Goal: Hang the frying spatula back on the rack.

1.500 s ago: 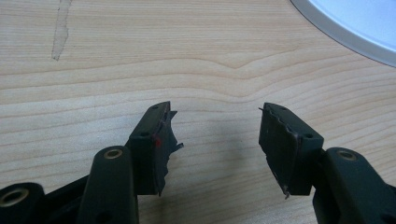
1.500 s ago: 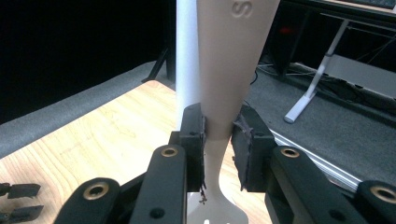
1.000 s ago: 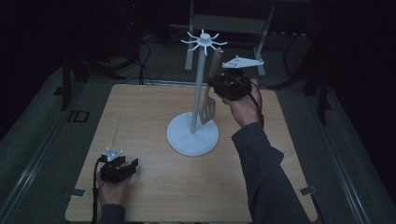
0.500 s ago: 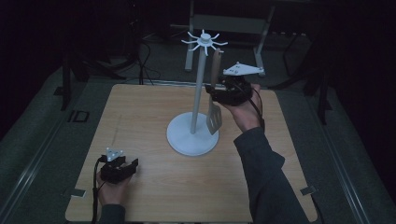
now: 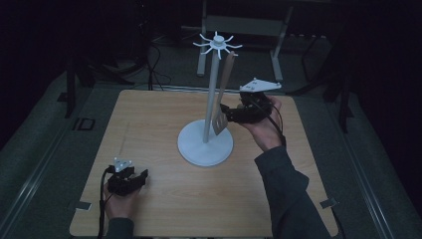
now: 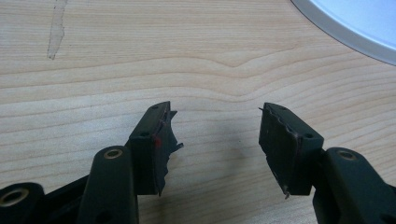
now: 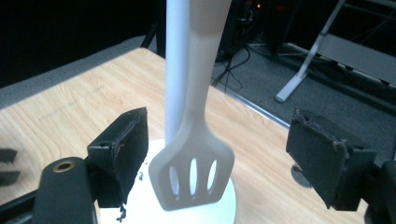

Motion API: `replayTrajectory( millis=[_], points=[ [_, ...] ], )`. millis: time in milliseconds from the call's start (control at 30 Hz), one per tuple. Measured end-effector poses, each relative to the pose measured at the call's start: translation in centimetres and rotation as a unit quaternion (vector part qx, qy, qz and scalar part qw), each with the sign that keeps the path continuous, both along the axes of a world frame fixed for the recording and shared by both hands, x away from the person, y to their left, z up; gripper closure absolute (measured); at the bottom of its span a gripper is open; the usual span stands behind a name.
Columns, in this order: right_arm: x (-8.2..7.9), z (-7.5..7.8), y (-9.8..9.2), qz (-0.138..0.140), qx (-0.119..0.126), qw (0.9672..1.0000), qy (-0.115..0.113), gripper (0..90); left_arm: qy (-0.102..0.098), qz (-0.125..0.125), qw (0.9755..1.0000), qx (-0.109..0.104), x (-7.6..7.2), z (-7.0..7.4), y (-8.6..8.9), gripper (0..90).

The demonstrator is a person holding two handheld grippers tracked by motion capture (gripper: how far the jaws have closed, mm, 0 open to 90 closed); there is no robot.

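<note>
At about 7 o'clock on the bench (image 5: pixel 149 129), nearest the person, the left tongs (image 5: pixel 130 180) rest with jaws apart and nothing between them. Farther off, at 1 o'clock from the stand (image 5: pixel 205 144), the right tongs (image 5: pixel 225 113) have just been opening. The slotted spatula (image 7: pixel 192 175) hangs from the stand's top between their spread jaws, touching neither.

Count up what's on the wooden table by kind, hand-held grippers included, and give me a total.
Utensil stands: 1, the white stand with hooks on top.
Spatulas: 1, the slotted spatula hanging from the stand.
Grippers: 2, the left gripper resting open on the table and the right gripper, open around the spatula without pressing it.
Total: 4
</note>
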State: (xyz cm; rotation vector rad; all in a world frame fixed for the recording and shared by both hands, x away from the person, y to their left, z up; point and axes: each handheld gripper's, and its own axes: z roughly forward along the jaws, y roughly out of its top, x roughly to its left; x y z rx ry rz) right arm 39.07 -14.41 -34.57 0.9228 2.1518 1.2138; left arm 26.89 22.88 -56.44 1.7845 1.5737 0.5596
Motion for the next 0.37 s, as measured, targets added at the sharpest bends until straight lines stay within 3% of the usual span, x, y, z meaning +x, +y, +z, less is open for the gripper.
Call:
replayTrajectory(
  millis=[133, 367],
  points=[
    [-0.6, -1.2, -0.5, -0.005, -0.007, 0.9999, 0.008, 20.9, -0.001, 0.001, 1.0000, 0.000, 0.0, 0.0, 0.0, 44.5],
    [-2.5, -5.0, -2.8, -0.015, -0.011, 0.9995, 0.027, 22.0, 0.003, 0.003, 1.0000, 0.006, 0.1, -0.2, 0.0, 44.3]
  ],
)
